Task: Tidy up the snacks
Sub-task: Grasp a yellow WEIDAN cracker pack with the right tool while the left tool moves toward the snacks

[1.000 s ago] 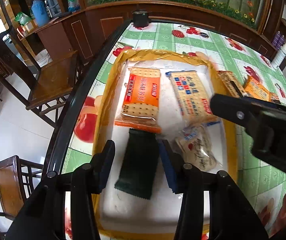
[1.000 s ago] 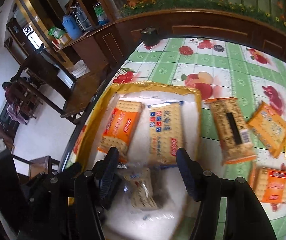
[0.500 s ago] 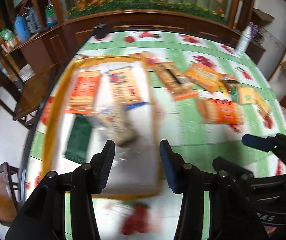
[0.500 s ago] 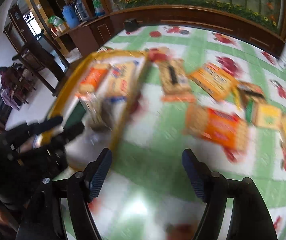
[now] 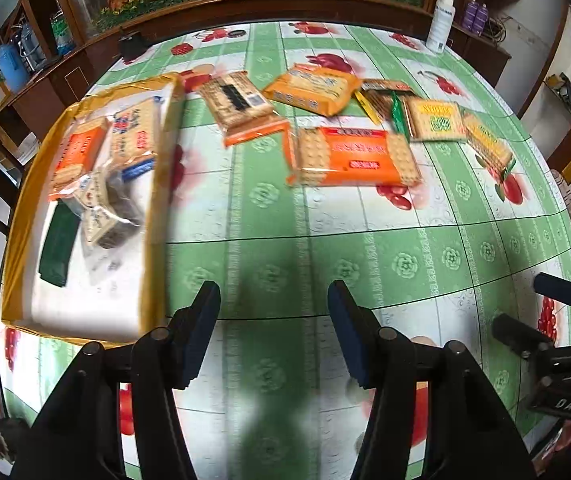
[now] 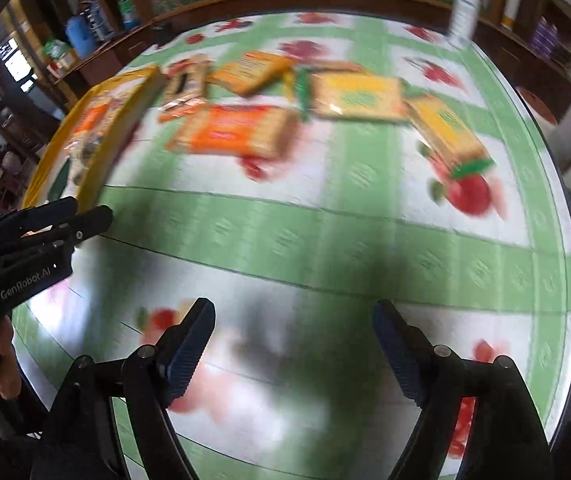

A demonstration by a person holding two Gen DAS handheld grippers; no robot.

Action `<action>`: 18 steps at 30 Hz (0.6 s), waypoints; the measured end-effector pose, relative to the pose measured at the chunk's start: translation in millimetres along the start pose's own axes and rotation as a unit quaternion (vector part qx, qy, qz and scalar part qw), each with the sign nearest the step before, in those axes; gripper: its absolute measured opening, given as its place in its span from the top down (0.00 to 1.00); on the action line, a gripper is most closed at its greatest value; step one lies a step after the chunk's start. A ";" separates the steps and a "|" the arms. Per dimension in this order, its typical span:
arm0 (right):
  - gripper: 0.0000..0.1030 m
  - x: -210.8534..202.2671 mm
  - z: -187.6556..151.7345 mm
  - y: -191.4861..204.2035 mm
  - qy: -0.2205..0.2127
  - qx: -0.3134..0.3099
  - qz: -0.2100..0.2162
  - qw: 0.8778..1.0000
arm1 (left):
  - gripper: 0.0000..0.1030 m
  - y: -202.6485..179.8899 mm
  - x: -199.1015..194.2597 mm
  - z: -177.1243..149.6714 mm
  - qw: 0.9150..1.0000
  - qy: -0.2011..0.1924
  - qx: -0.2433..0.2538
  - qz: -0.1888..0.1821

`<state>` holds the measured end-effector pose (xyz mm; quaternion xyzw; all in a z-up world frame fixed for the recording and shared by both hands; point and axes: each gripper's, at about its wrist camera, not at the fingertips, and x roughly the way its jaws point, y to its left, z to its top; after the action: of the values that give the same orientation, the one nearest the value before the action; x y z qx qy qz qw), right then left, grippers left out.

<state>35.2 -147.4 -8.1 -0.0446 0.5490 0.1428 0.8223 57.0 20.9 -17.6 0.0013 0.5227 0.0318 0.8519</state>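
A yellow-rimmed tray (image 5: pixel 153 200) at the table's left holds an orange cracker pack (image 5: pixel 75 152), a blue-trimmed cracker pack (image 5: pixel 133 132), a clear bag of dark biscuits (image 5: pixel 103 216) and a dark green packet (image 5: pixel 59 244). Loose packs lie on the green fruit-print cloth to its right: a large orange pack (image 5: pixel 353 156), a brown one (image 5: pixel 241 108), an orange-yellow one (image 5: pixel 309 88) and yellow ones (image 5: pixel 437 120). My left gripper (image 5: pixel 273 336) is open and empty over bare cloth. My right gripper (image 6: pixel 293 352) is open and empty; its view is blurred.
The round table's edge curves close on the right (image 6: pixel 565 208). A white bottle (image 5: pixel 439 20) stands at the far rim, by a wooden cabinet. Chairs and a sideboard stand to the left. The right gripper shows at the lower right of the left wrist view (image 5: pixel 557 344).
Both grippers have pulled back from the tray and swung right, now over the near cloth. The snacks in the tray stay where they lay.
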 end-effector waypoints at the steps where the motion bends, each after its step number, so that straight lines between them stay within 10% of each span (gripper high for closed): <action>1: 0.20 0.0 -3.4 -10.2 0.003 0.005 -0.002 1.000 | 0.47 -3.4 0.9 -0.3 1.000 0.000 0.002 0.002; 18: 0.19 10.6 39.4 -104.6 -0.022 0.048 -0.039 0.998 | 0.47 -29.7 29.6 31.3 0.997 -0.014 0.054 0.057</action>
<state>103.7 -236.3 -11.0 -0.0237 0.5352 0.0855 0.8401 99.8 -6.2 -30.8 0.0776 0.5107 0.0516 0.8547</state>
